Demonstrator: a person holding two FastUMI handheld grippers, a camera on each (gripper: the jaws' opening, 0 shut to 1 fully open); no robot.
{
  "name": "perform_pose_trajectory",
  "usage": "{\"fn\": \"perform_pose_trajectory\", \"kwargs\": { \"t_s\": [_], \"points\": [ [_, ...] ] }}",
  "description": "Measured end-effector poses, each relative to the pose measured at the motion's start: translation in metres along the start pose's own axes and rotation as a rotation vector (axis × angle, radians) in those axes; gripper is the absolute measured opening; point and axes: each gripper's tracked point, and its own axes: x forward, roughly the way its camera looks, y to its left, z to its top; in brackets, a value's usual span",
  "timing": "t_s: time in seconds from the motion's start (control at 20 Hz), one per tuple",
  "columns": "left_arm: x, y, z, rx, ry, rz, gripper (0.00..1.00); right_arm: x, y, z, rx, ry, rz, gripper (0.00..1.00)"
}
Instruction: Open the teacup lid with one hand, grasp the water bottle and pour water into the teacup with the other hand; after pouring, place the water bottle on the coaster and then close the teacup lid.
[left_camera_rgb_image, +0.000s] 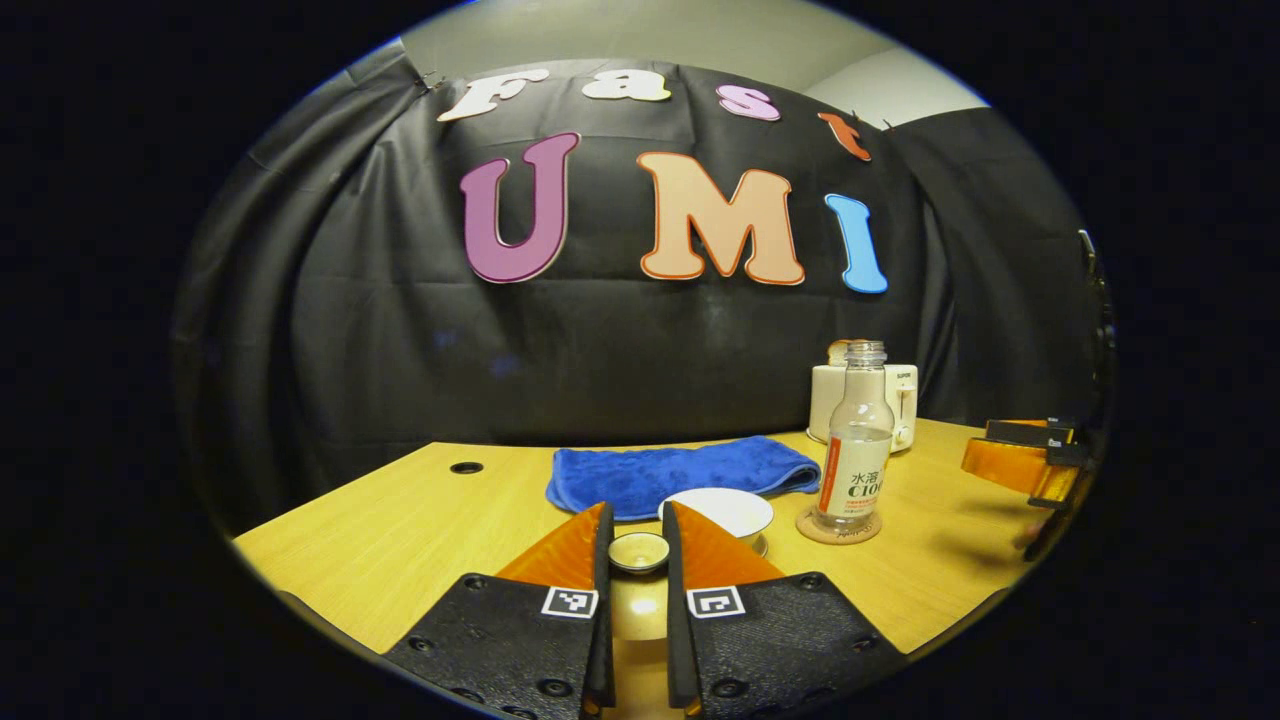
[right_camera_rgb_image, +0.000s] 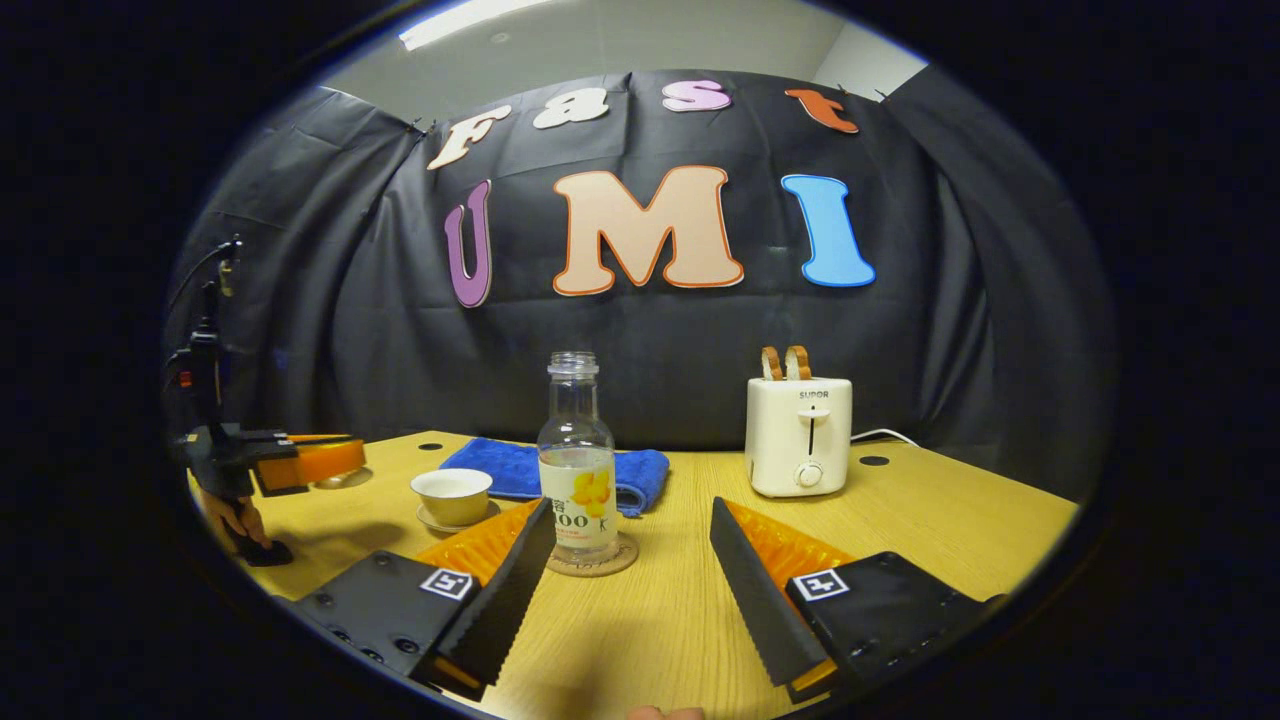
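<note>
Left claw (left_camera_rgb_image: 637, 535) around teacup lid (left_camera_rgb_image: 638, 551)

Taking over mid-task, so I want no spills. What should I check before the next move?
1. Teacup lid clamped in left claw: ok.
2. Teacup uncovered: ok.
3. Water bottle upright on coaster: ok.
4. Bottle cap off: ok.
5. Right claw open, bottle just ahead, ungripped: ok.
6. Water already in teacup: cannot tell.
</note>
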Motion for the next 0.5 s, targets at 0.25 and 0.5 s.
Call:
{"fn": "perform_pose_trajectory", "kwargs": {
  "t_s": [0.25,0.5],
  "points": [
    [0.038,-0.024,0.0,0.0,-0.001,-0.059,0.18,-0.019,0.0,0.001,0.0,0.002,0.023,0.99],
    [0.063,-0.034,0.0,0.002,0.001,-0.073,0.18,-0.026,-0.002,0.002,0.001,0.003,0.031,0.97]
  ]
}}
